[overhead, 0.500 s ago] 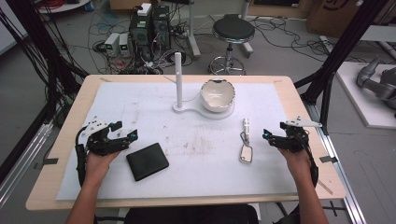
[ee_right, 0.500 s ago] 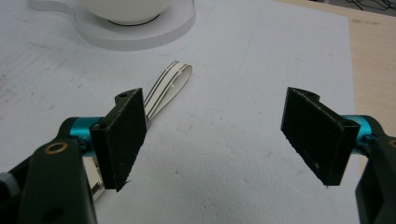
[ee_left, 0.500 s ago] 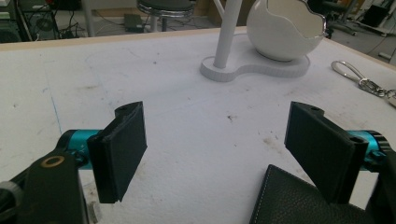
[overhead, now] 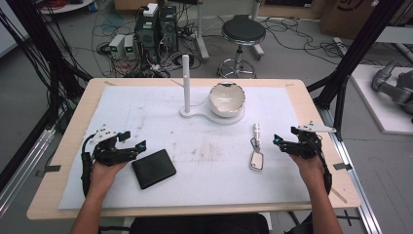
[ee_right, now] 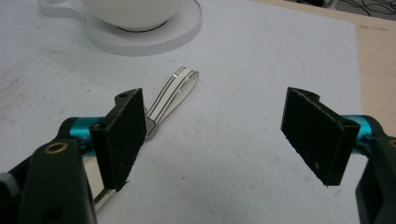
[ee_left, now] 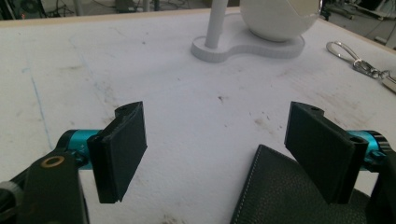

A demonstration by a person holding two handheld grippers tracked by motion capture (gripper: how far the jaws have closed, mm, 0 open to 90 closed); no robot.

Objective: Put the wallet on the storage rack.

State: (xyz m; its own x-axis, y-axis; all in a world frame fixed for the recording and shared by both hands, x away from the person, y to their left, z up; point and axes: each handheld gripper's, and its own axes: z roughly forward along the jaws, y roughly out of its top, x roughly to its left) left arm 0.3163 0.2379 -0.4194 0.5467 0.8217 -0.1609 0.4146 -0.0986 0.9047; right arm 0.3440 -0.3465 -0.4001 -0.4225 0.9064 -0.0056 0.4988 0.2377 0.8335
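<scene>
A black leather wallet (overhead: 154, 168) lies flat on the white mat near the front left. My left gripper (overhead: 134, 141) rests just left of it, open, with nothing between the jaws. In the left gripper view the wallet (ee_left: 280, 196) lies under the right jaw of my left gripper (ee_left: 222, 149). A key fob with a ring and a white strap (overhead: 256, 155) lies right of centre. My right gripper (overhead: 286, 137) sits just right of it, open and empty. The strap (ee_right: 173, 95) runs behind the left jaw of my right gripper (ee_right: 219, 135).
A white stand (overhead: 195, 113) with an upright post (overhead: 185, 80) and a white bowl (overhead: 226, 99) sits at the back centre of the mat. The wooden table edge (overhead: 316, 122) borders the mat. A stool and cables lie on the floor beyond.
</scene>
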